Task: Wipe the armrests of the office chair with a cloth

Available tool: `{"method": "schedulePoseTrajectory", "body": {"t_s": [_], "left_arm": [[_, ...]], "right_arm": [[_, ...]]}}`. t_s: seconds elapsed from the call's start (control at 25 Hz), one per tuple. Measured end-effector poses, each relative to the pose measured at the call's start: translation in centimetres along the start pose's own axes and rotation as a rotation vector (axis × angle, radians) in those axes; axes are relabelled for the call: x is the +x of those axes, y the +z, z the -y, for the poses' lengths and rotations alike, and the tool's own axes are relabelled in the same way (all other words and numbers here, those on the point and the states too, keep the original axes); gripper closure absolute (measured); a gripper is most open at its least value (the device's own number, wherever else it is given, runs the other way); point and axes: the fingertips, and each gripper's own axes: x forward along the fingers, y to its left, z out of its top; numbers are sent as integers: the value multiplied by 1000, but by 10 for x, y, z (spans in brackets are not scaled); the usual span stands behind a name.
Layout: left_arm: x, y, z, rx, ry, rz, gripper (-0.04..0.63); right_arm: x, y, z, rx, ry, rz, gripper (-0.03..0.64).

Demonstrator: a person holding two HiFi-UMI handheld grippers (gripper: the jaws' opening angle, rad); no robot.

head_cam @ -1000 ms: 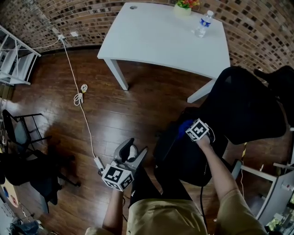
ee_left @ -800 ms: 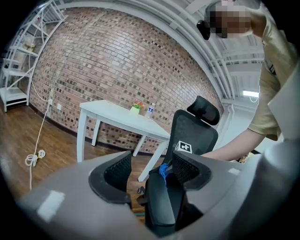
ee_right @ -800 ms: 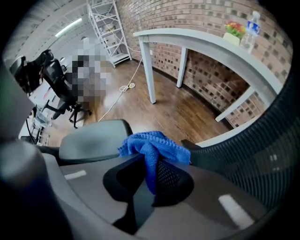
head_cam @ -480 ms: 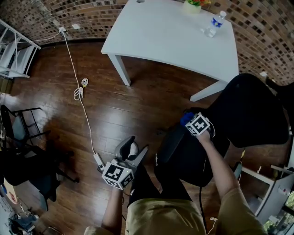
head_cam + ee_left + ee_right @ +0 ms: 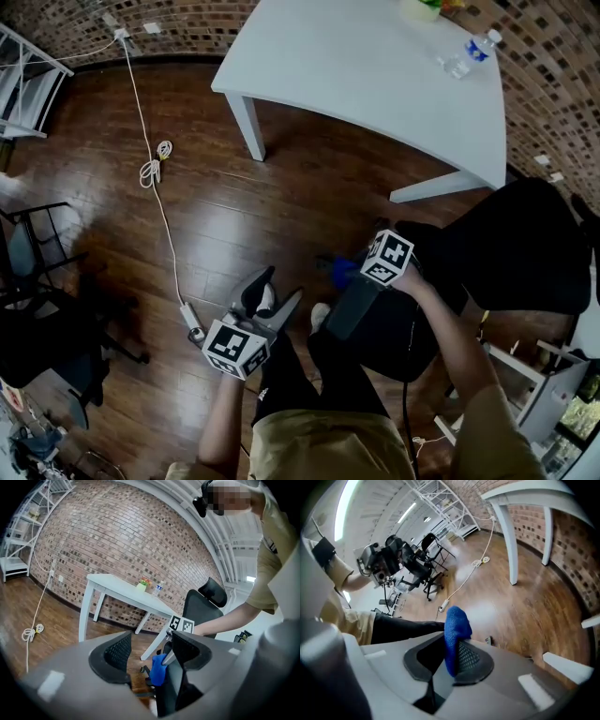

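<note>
**Task items**
- R gripper (image 5: 356, 272): jaws shut on blue cloth (image 5: 336, 272). Cloth bunched, sticking out past the tips.
- Cloth position: up against front end of the armrest (image 5: 352, 306), a grey pad on the near side of the black office chair (image 5: 511, 248).
- L gripper (image 5: 279, 291): jaws wide apart, nothing btwn them. Held low over the wood floor (image 5: 281, 202), left of the chair, apart from armrest. Aimed toward cloth and pad, both visible through its gap in L gripper view.

**Surroundings**
- White table (image 5: 375, 84) beyond the chair.
  - Front leg (image 5: 246, 127) stands well clear.
  - Slanting rail or leg (image 5: 436, 187) runs close by chair back.
- On table, far side: water bottle (image 5: 466, 54); plant pot (image 5: 422, 7), cut off by frame edge.
- White cable (image 5: 155, 173) crossing floor from wall, w/ a coiled bit midway, ending at plug block (image 5: 190, 324) just beside L gripper.
- Second dark chair (image 5: 42, 281) at left edge, well apart.
- White rack (image 5: 23, 66) in top-left corner.
- Brick wall (image 5: 187, 23) behind table.

**In the way**
- Person's legs in dark trousers (image 5: 319, 375) and a pale shoe (image 5: 319, 314), sitting btwn L gripper and the armrest, close to pad's near end.
- Plug block and cable right by L gripper.
</note>
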Motion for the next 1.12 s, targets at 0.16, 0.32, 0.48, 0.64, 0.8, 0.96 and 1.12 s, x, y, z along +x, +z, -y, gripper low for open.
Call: {"method": "schedulePoseTrajectory", "body": {"t_s": [0.16,0.32,0.48,0.64,0.8,0.96,1.12], "left_arm": [[11,-5,-34,-12,1,-1,330],[18,-21,-64,-33,6,2,348],[28,-45,-78,-61,1,11,353],[39,-72,-92,-80,-7,-16,351],[46,-95,-99,-51,-14,-51,351],[47,-102,-109,-51,-5,-48,351],[45,-114,-118,-84,12,-48,351]], "right_arm": [[-11,28,38,-14,-9,-3,584],[3,27,41,-49,172,-192,584],[31,-10,9,-195,446,-540,584],[69,-36,5,-248,583,-786,584],[76,-69,-14,-232,821,-1006,584],[70,-75,-27,-144,985,-1081,584],[104,-88,8,-265,845,-1050,584]]}}
